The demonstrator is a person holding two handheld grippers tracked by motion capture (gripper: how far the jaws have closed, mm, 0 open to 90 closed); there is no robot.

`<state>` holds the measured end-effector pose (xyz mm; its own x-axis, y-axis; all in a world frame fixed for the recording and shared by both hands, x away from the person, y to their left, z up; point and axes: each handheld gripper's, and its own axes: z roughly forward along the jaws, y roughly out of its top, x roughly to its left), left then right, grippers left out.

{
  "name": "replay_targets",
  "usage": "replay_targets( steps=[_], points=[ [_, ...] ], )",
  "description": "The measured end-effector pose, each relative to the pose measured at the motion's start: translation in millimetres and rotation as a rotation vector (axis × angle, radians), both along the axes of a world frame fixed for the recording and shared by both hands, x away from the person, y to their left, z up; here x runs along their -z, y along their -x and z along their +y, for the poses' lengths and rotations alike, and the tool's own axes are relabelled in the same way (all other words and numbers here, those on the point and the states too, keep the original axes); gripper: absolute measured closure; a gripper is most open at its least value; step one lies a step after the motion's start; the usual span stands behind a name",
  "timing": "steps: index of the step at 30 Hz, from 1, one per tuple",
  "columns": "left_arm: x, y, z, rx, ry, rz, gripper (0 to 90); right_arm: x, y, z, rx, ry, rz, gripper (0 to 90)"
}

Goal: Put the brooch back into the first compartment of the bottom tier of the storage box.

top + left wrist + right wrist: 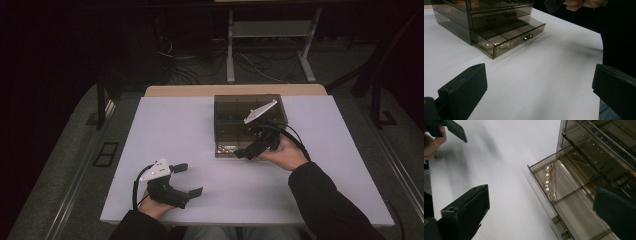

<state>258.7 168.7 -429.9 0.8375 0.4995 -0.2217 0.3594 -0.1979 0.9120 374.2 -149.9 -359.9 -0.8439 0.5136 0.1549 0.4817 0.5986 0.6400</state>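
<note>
Drawer unit: smoked clear plastic chest (248,115) stands at the far middle of the white table (200,130), its tiers stacked.
Bottom drawer: pulled out (509,37) toward the person, metal knob (527,37) on its front.
Pearl bracelet: lies in the open drawer's end compartment (548,181), four pearls in a row with gold links, close behind the front wall.
Right gripper: jaws spread wide, holding nothing (252,148), at the open drawer's front; one jaw over the drawer, the other over bare table.
Left gripper: jaws wide apart and empty (189,178), low over the near left of the table, well apart from the chest.
</note>
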Motion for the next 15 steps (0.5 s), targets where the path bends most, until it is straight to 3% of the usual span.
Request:
replay_targets(
  steps=[15],
  points=[
    [-0.1,0.3,0.4,-0.005,0.000,-0.001,0.0,-4.6,19.7,-25.5,0.028,-0.019,-0.016,0.3]
  ],
)
